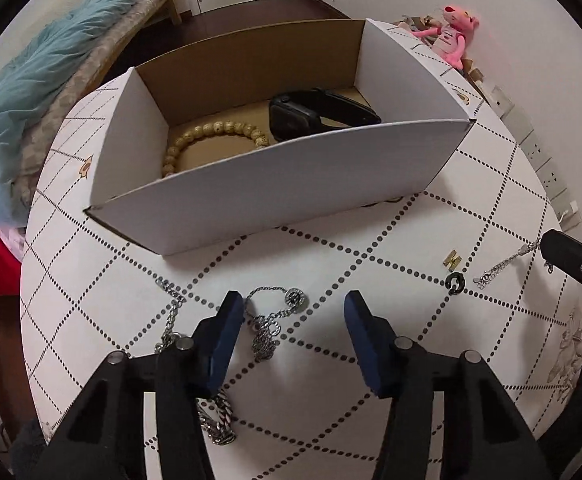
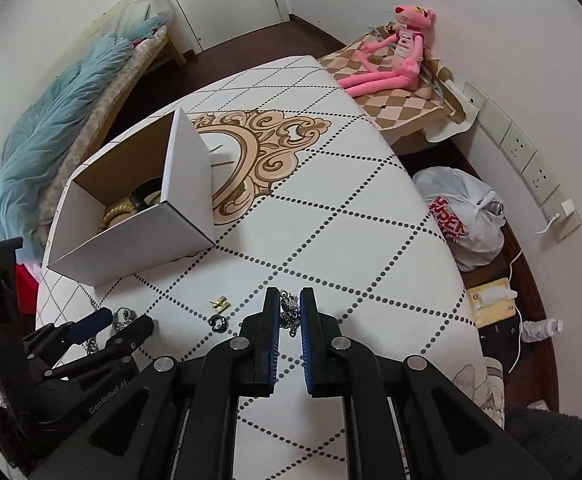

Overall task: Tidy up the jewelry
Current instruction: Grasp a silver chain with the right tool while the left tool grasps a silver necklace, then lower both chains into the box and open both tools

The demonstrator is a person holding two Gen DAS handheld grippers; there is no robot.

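Right wrist view: my right gripper point(image 2: 289, 312) pinches a thin silver chain point(image 2: 289, 307) on the worktop point(image 2: 371, 240). My left gripper point(image 1: 293, 312) is spread over a silver necklace point(image 1: 269, 320) before the cardboard box point(image 1: 275, 176).

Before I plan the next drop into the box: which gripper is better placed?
Right. The right gripper already straddles the thin silver chain, while the left gripper hangs open above the silver necklace.

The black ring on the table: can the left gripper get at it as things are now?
Probably yes. The black ring lies alone on the tablecloth, just right of the open left gripper, with nothing over it. The right gripper, shut on a thin silver chain, is close by and may crowd that side.
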